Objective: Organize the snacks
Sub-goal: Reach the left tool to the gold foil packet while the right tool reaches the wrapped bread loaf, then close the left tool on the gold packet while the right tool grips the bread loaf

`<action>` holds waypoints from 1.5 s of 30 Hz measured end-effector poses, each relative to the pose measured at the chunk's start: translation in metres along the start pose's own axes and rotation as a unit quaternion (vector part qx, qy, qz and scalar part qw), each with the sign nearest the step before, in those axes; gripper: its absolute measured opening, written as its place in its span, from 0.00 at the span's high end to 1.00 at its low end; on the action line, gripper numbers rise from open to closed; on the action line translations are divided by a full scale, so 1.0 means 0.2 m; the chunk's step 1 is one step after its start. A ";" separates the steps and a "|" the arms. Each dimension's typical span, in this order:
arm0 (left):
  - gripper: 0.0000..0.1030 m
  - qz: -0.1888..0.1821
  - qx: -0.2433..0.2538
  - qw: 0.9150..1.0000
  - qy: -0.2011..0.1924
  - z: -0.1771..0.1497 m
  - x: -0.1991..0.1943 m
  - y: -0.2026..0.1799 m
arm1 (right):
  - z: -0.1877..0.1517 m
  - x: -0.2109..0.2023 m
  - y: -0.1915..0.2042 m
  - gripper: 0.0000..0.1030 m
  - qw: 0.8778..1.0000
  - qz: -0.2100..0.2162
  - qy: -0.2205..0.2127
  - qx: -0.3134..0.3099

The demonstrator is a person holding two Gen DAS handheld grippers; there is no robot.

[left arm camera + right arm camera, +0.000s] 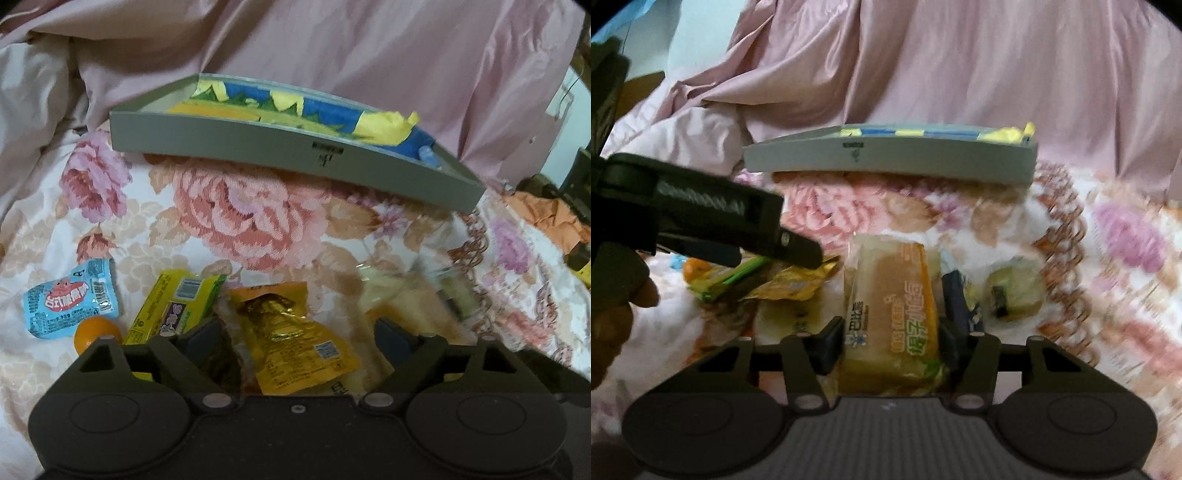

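My right gripper point(888, 343) clamps its jaws on the wrapped cake point(892, 314), low at 6 o'clock; the box point(886, 162) waits at 12. Slick wrapper could slip. Left gripper point(295, 343) gapes empty over the snack pile.

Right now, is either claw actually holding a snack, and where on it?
The right claw grips the orange-labelled bread pack by its long sides at the near end. The left claw is open, holding nothing.
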State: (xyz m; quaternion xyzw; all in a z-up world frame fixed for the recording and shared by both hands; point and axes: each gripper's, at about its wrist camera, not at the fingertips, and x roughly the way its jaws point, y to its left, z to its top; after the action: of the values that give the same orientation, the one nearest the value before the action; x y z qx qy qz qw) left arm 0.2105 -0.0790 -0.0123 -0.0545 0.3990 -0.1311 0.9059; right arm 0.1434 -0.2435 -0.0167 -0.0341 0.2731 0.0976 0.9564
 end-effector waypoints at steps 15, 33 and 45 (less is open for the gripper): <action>0.28 0.042 -0.007 0.998 0.043 0.07 0.19 -0.02 | -0.01 0.01 -0.04 0.45 1.000 -0.007 -0.004 0.024; 0.33 -0.001 -0.036 0.997 0.071 0.03 0.19 0.03 | -0.02 0.01 0.01 0.44 1.000 0.006 -0.013 0.004; 0.47 -0.001 -0.057 0.996 0.073 0.03 0.19 0.05 | -0.03 0.06 -0.03 0.34 0.999 0.019 0.016 0.033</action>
State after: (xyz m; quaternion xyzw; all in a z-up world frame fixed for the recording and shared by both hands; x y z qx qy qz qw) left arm 0.2411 -0.0796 -0.0381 -0.0970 0.4712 -0.1126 0.8694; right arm 0.1506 -0.2484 -0.0282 0.0007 0.2924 0.1057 0.9504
